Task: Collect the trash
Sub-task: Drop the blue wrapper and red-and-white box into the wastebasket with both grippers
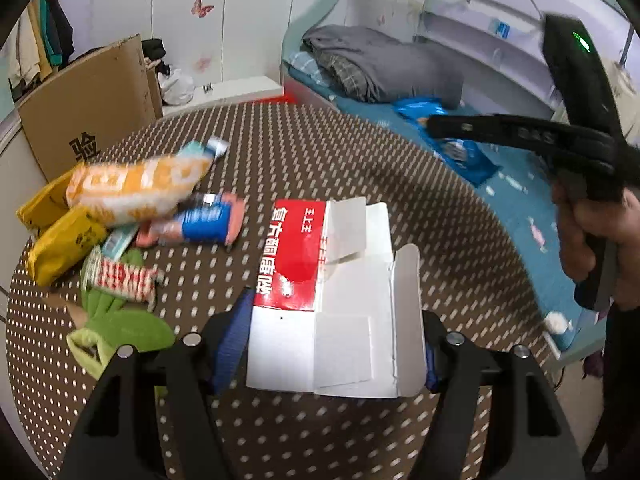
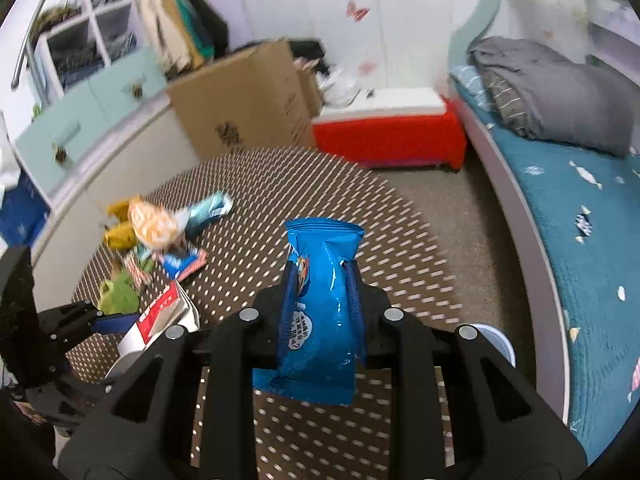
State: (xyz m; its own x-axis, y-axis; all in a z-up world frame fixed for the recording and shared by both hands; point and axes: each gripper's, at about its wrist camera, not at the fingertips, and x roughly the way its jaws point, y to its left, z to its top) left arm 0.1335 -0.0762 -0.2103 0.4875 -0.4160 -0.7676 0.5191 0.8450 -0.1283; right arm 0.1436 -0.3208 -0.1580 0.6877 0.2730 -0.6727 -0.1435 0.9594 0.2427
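My left hand-held gripper clamps the red-and-white carton; my right hand-held gripper pinches a blue snack packet above the dotted counter.

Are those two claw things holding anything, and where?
The left gripper clamps the red-and-white carton across its opened white end. The right gripper pinches the blue snack packet across its middle.
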